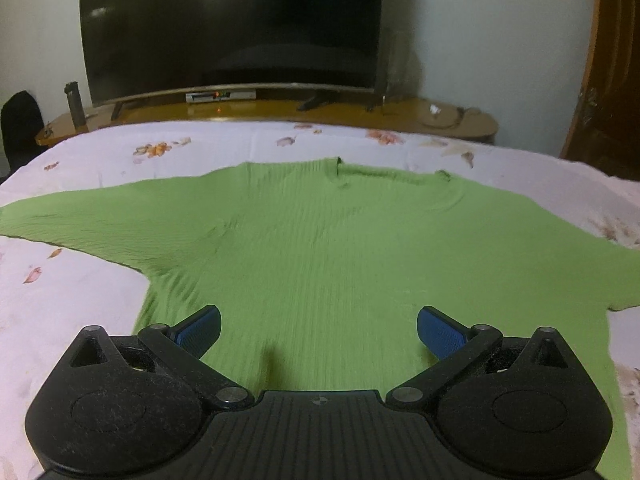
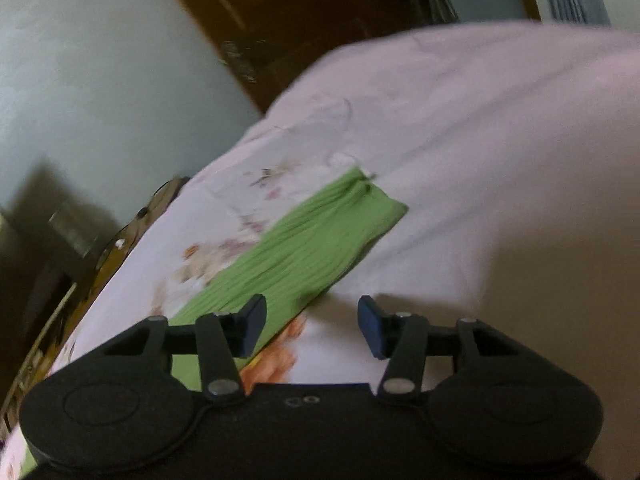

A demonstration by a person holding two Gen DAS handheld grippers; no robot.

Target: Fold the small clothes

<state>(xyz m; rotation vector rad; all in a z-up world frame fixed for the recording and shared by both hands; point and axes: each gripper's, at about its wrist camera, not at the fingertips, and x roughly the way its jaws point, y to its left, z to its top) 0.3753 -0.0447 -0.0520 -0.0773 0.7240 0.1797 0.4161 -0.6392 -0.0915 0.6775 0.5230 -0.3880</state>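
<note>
A green ribbed sweater (image 1: 320, 240) lies flat on the bed, neck at the far side, sleeves spread left and right. My left gripper (image 1: 319, 330) is open wide above the sweater's lower body, empty. In the right wrist view one green sleeve (image 2: 304, 248) stretches away over the sheet, its cuff at the far end. My right gripper (image 2: 312, 326) is open and empty, hovering over the sleeve's near edge, its left finger above the fabric and its right finger above bare sheet.
The bed has a pale pink flowered sheet (image 1: 100, 300). Beyond it stand a wooden TV stand (image 1: 280, 114) with a large dark television (image 1: 232, 28) and a bottle (image 1: 75, 104). A wooden door (image 2: 280, 12) is past the bed's corner.
</note>
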